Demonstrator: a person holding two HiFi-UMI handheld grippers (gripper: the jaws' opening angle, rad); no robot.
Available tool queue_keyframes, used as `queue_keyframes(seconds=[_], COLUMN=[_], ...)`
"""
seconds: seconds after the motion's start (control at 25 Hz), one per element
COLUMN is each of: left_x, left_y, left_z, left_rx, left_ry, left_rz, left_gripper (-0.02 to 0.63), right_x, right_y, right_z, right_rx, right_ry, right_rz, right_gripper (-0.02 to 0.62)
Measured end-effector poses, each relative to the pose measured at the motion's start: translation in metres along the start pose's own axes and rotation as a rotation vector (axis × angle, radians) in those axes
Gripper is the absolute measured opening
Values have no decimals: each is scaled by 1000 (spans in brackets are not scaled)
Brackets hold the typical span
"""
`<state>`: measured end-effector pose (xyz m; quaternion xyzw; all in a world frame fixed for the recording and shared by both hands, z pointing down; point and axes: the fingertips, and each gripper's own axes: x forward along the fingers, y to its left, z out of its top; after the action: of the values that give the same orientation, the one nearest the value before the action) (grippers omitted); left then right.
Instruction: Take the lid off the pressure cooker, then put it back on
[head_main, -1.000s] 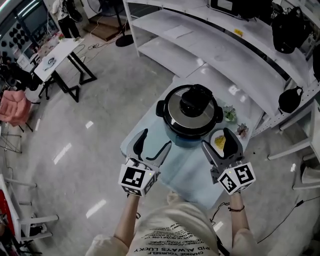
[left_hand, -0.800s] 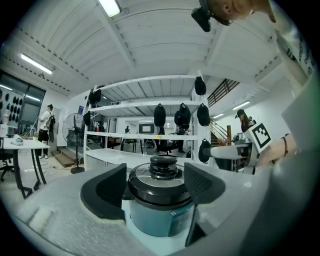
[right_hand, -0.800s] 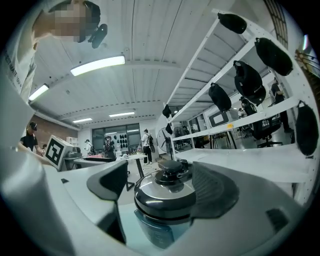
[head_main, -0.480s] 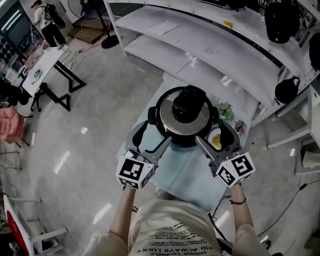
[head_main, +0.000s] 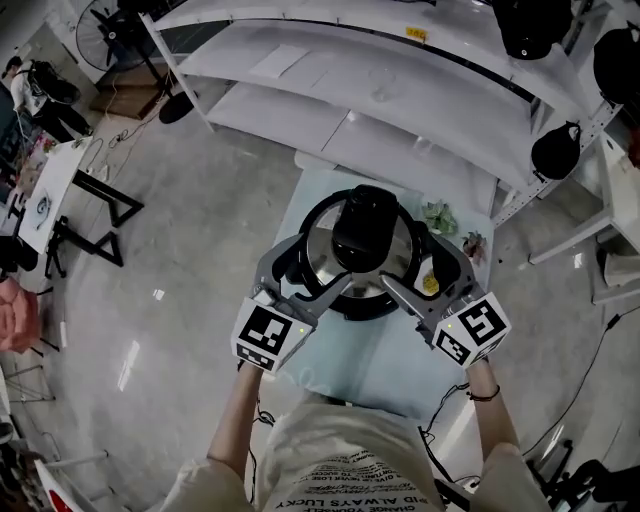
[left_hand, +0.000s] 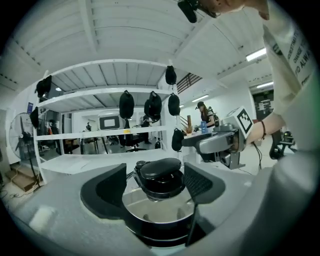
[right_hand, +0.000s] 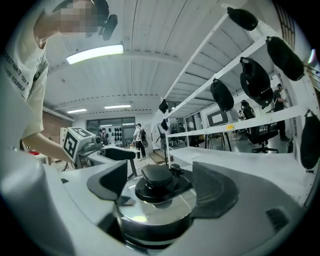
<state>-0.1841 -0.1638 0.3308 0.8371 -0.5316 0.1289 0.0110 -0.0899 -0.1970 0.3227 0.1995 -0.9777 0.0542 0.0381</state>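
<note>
**Both grippers open at the cooker, lid in place**

I had the pressure cooker (head_main: 352, 300) standing on the pale blue table (head_main: 395, 350), just in front of the white shelving (head_main: 400, 110); its steel lid (head_main: 398, 258) sat closed on the pot, with the black handle (head_main: 362, 228) at its centre. The left gripper (head_main: 316, 270) was at the cooker's near left side and the right gripper (head_main: 418, 268) at its near right side; in the head view both overlapped the rim, angled in toward the handle; whether any jaw touched the lid I could not tell. In the left gripper view its two jaws stood spread wide, pinching nothing, and the handle and lid showed in the gap beyond them; the right gripper view showed the same, jaws well apart and empty, the handle framed between them. A small dish with something yellow (head_main: 432, 283) lay just beside the cooker on the right, partly behind the right gripper; black bags (head_main: 556, 150) hung from the shelving at the right.
</note>
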Motion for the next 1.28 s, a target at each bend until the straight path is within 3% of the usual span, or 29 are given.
queue_keyframes(seconds=[0.44,0.72,0.88,1.28], left_x=[39,53,61,68], left_y=[9,-5,-6,-14], left_z=[-11,-20,-22,-26], left_rx=[134,258,320,366], left_ry=[73,163,182,195], left_rz=[-324,-566,-632,-774], left_gripper=[344,344,344,344], right_x=[34,49,56,68], right_y=[-2,-2,2,6], right_z=[-13,-25,-29,-42], right_rx=[-62,-92,-114,-150], right_ry=[111,216,264,364], right_rz=[92,204,257,335], right_gripper=[387,387,387,385])
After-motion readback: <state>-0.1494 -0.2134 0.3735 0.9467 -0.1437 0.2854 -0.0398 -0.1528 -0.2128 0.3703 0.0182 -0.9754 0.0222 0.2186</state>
